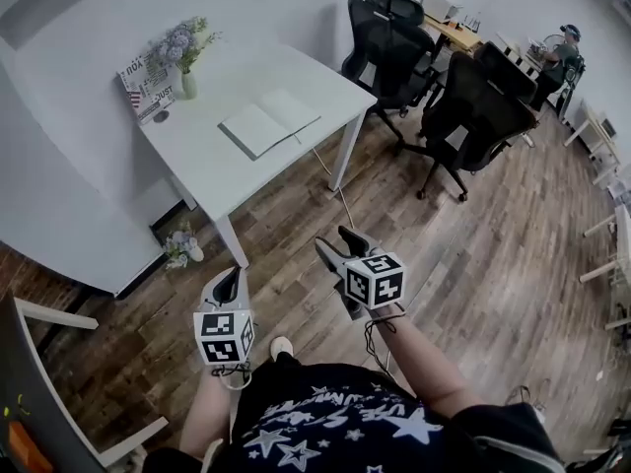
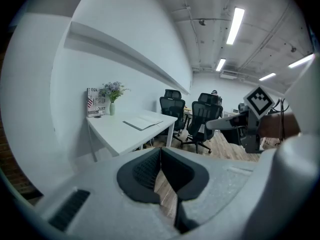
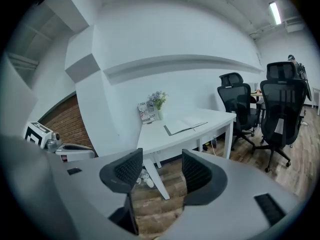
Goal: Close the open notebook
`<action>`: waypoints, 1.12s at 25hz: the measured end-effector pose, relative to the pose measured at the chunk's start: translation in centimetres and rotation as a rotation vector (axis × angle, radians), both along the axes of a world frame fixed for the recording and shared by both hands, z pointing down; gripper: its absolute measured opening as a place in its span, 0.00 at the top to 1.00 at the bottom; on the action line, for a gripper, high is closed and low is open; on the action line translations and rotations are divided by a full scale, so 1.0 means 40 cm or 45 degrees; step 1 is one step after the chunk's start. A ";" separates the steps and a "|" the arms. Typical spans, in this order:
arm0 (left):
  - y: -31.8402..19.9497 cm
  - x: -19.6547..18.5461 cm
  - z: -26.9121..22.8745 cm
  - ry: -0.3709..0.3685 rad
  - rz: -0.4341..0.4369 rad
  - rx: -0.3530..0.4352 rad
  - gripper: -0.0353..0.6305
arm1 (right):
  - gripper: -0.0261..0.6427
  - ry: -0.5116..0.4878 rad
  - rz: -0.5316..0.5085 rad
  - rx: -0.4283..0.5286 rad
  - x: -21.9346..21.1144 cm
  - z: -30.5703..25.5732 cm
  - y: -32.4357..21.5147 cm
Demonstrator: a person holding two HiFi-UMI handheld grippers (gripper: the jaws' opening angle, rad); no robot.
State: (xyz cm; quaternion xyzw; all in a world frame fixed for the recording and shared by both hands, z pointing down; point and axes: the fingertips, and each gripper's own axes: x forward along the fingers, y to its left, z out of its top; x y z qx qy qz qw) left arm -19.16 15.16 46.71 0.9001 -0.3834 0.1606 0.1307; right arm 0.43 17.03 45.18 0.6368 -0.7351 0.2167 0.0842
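Person in a star-print top stands on the wood floor, one gripper in each hand, both pointed toward the table.

Left gripper: jaws pressed together, nothing in them. Right gripper: jaws standing apart, only floor showing between them.

Progress: zero so far. The notebook lies open, pages up, near the middle of the table and well apart from both grippers. My read of what's left: close the gap, get a jaw under one cover, fold it over onto the other half.

Surroundings, left to right:
- printed card leaning on the wall at the table's back corner, vase of flowers just beside it, both behind the notebook and probably clear of a cover swing
- small flower pot on the floor by the near table leg
- cable hanging down by the right-hand leg
- black office chairs right of the table, and a seated person at a far desk

Path looks open – bare floor up to the table's front edge. The pot and cable are the only snags low down.
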 end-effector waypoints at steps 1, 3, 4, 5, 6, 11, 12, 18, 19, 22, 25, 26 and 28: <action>-0.025 -0.011 0.006 0.001 0.000 -0.003 0.92 | 0.60 -0.018 0.006 -0.003 -0.007 0.003 -0.026; -0.076 -0.033 0.013 -0.007 -0.010 0.005 0.92 | 0.57 -0.055 0.017 -0.009 -0.020 0.008 -0.073; -0.102 -0.043 0.014 -0.015 -0.018 0.017 0.91 | 0.54 -0.067 0.022 -0.014 -0.024 0.011 -0.093; -0.127 -0.050 0.013 -0.021 -0.025 0.032 0.91 | 0.54 -0.071 0.026 -0.021 -0.027 0.013 -0.112; -0.150 -0.053 0.011 -0.023 -0.027 0.045 0.91 | 0.53 -0.071 0.029 -0.028 -0.028 0.016 -0.128; -0.216 -0.049 0.019 0.018 -0.020 0.018 0.75 | 0.52 -0.064 0.015 -0.074 -0.028 0.046 -0.198; -0.226 -0.047 0.023 0.021 -0.026 0.012 0.74 | 0.52 -0.067 0.015 -0.078 -0.025 0.051 -0.215; -0.297 -0.031 0.066 -0.013 -0.092 -0.001 0.55 | 0.51 -0.117 -0.039 -0.093 0.004 0.084 -0.341; -0.313 -0.025 0.074 -0.017 -0.109 -0.009 0.53 | 0.50 -0.134 -0.051 -0.097 0.013 0.092 -0.367; -0.367 -0.007 0.092 -0.017 -0.201 -0.031 0.45 | 0.48 -0.180 -0.106 -0.118 0.042 0.116 -0.451; -0.418 0.028 0.100 -0.021 -0.286 -0.044 0.41 | 0.45 -0.239 -0.161 -0.135 0.078 0.132 -0.540; -0.435 0.043 0.100 -0.022 -0.312 -0.050 0.41 | 0.45 -0.258 -0.178 -0.142 0.091 0.136 -0.569; -0.470 0.069 0.098 -0.023 -0.372 -0.066 0.40 | 0.44 -0.287 -0.222 -0.163 0.109 0.145 -0.627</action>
